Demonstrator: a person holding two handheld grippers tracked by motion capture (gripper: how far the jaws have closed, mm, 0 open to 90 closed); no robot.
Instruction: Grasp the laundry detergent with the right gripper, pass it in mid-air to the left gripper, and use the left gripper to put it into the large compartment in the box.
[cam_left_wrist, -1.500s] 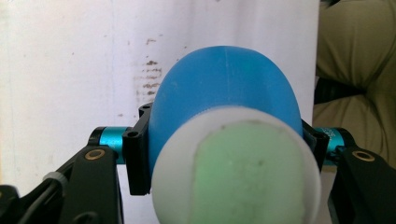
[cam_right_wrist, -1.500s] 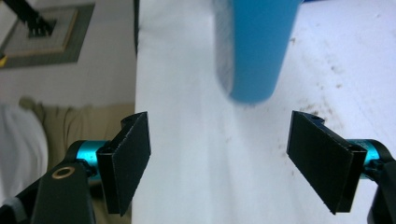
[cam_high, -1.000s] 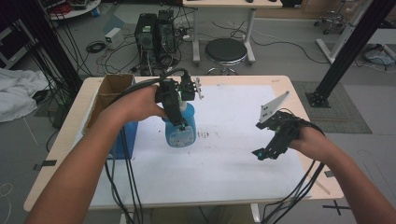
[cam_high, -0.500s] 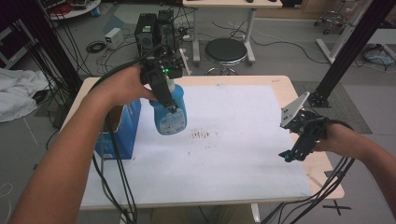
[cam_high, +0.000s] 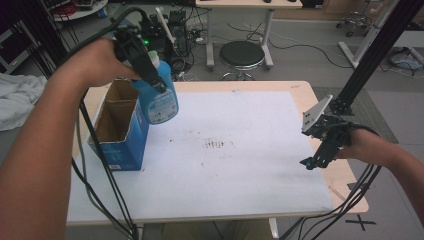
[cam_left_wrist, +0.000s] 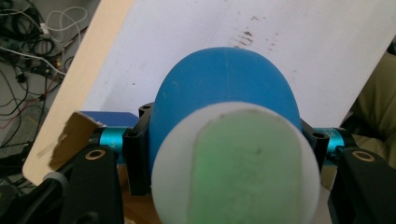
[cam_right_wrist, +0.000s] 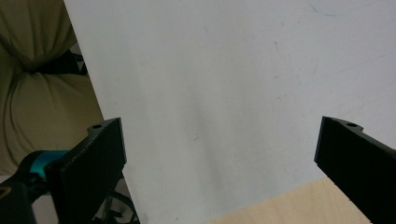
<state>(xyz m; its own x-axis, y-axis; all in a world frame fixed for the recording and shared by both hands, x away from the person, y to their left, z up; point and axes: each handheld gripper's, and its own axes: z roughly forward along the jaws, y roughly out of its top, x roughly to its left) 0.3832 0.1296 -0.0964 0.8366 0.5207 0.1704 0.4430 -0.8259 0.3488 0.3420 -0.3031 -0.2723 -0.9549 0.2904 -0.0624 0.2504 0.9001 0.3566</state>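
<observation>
Bottle (cam_high: 159, 97), clamped in left tool (cam_high: 142, 60), now hangs higher beside box (cam_high: 120, 131); right tool (cam_high: 320, 150) gapes empty.

The left gripper (cam_high: 145, 62), up at ten o'clock, is clamped on a blue plastic bottle with a white cap (cam_high: 161, 97), held tilted in the air above an open blue cardboard box (cam_high: 120, 137). At three o'clock the right gripper (cam_high: 320, 150) hovers over the white mat (cam_high: 240, 165) covering the wooden table (cam_high: 300, 90).
</observation>
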